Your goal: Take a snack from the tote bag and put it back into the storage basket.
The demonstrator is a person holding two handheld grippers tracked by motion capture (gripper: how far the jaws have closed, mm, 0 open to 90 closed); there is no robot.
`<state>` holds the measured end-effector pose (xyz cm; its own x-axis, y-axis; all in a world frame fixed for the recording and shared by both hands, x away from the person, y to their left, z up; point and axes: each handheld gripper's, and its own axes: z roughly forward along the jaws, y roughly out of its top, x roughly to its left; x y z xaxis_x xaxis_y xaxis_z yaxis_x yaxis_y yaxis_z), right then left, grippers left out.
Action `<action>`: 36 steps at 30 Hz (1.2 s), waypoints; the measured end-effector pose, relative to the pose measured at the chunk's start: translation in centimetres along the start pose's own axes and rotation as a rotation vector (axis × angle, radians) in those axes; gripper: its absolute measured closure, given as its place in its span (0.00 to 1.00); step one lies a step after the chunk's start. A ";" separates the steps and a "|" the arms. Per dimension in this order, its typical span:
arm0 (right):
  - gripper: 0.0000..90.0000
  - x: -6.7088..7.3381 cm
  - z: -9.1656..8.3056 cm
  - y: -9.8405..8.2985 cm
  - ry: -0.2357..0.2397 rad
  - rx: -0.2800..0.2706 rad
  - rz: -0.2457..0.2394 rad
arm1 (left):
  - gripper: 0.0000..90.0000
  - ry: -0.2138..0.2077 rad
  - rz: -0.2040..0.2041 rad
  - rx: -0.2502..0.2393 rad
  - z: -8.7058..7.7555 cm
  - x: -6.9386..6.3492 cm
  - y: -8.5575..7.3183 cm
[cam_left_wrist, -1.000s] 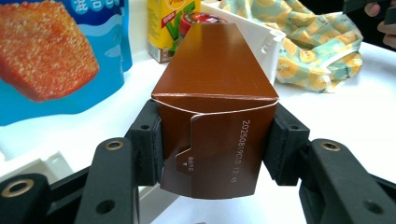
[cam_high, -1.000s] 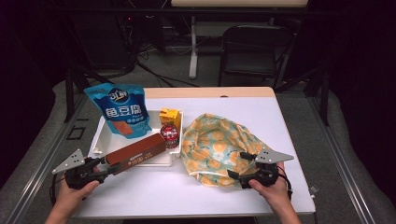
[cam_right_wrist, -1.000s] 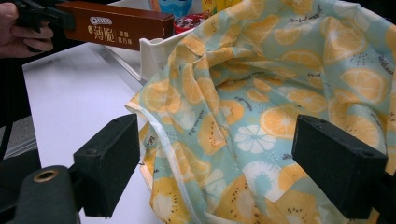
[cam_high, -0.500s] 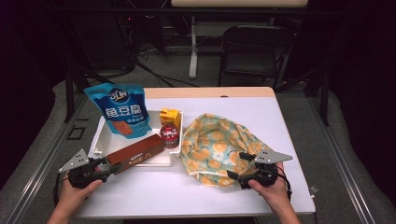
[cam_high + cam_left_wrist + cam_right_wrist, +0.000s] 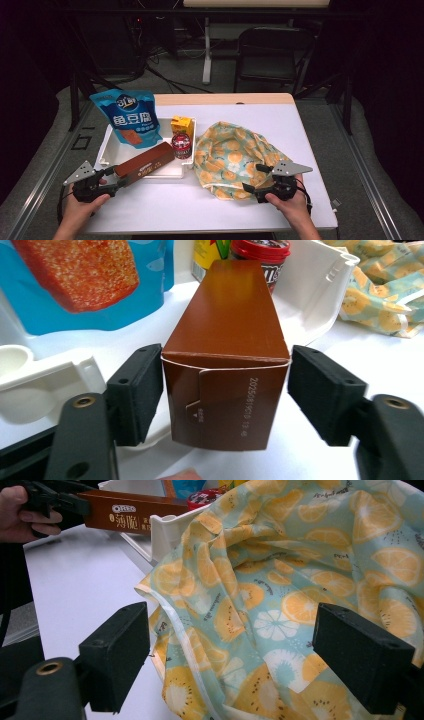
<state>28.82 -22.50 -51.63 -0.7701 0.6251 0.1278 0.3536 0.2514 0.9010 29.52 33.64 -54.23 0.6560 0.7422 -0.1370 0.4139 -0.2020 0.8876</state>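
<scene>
A long brown biscuit box (image 5: 145, 161) lies slanted across the front rim of a white tray (image 5: 107, 150), its near end sticking out over the table. My left gripper (image 5: 111, 179) straddles that end. In the left gripper view the box (image 5: 225, 340) sits between the pads (image 5: 142, 385), which have just been opening and stand level with its sides without squeezing. My right gripper (image 5: 254, 178) is open at the front edge of an orange-print cloth bag (image 5: 232, 157). Its jaws (image 5: 232, 655) stand wide apart with the cloth (image 5: 300, 555) spread between and beyond them.
A blue snack pouch (image 5: 131, 117) leans in the tray's back left. A yellow carton (image 5: 181, 124) and a red-lidded jar (image 5: 182, 144) stand at the tray's right end. Bare white table lies in front of the tray and the bag. A black chair (image 5: 272, 50) stands behind the table.
The left gripper's jaws look slightly wider around the box end. Both hands, the box and the cloth bag keep their places.
</scene>
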 end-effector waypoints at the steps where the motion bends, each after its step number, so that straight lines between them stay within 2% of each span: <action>1: 0.17 0.0 0.0 0.0 0.001 0.001 -0.002 | 0.33 0.006 0.006 0.006 -0.3 -0.1 0.2; 5: 0.17 0.0 -0.1 0.0 0.004 0.001 -0.001 | 0.30 0.052 0.001 -0.001 -1.5 -1.0 0.3; 6: 0.17 -0.1 -0.1 -0.1 0.002 0.002 0.000 | 0.31 0.063 -0.014 0.004 -1.8 -1.2 0.2; 8: 0.17 -0.1 -0.1 0.0 0.005 0.004 -0.003 | 0.39 0.109 -0.041 0.013 -2.2 -1.4 0.1; 9: 0.17 -0.2 -0.1 0.0 0.005 -0.001 -0.001 | 0.42 0.100 -0.047 0.001 -2.5 -1.5 -0.1; 12: 0.17 -0.1 0.0 0.0 0.007 0.002 -0.002 | 0.62 0.101 -0.036 -0.015 -3.0 -2.1 -0.2; 15: 0.17 0.1 0.1 0.0 0.007 0.005 -0.004 | 0.93 0.114 -0.039 0.001 -3.0 -2.7 -0.1; 16: 0.17 0.1 0.1 0.0 0.006 0.006 -0.003 | 1.00 0.105 -0.038 0.002 -2.9 -2.7 0.0; 17: 0.17 0.1 0.2 0.0 0.005 0.004 0.000 | 1.00 0.085 -0.041 0.001 -2.8 -2.8 0.1; 21: 0.17 0.1 0.2 0.0 0.007 0.009 -0.004 | 1.00 0.054 -0.019 0.015 -2.4 -3.3 0.2; 26: 0.17 0.1 0.3 -0.1 0.008 0.013 -0.006 | 1.00 0.100 -0.024 0.064 -1.5 -3.6 0.1; 36: 0.17 0.3 0.5 -0.2 0.011 0.021 -0.007 | 1.00 0.179 -0.085 0.082 0.1 -2.2 0.1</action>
<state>28.83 -21.99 -51.95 -0.7782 0.6153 0.1256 0.3588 0.2715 0.8931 28.18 31.91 -53.86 0.4974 0.8588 -0.1229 0.5173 -0.1799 0.8367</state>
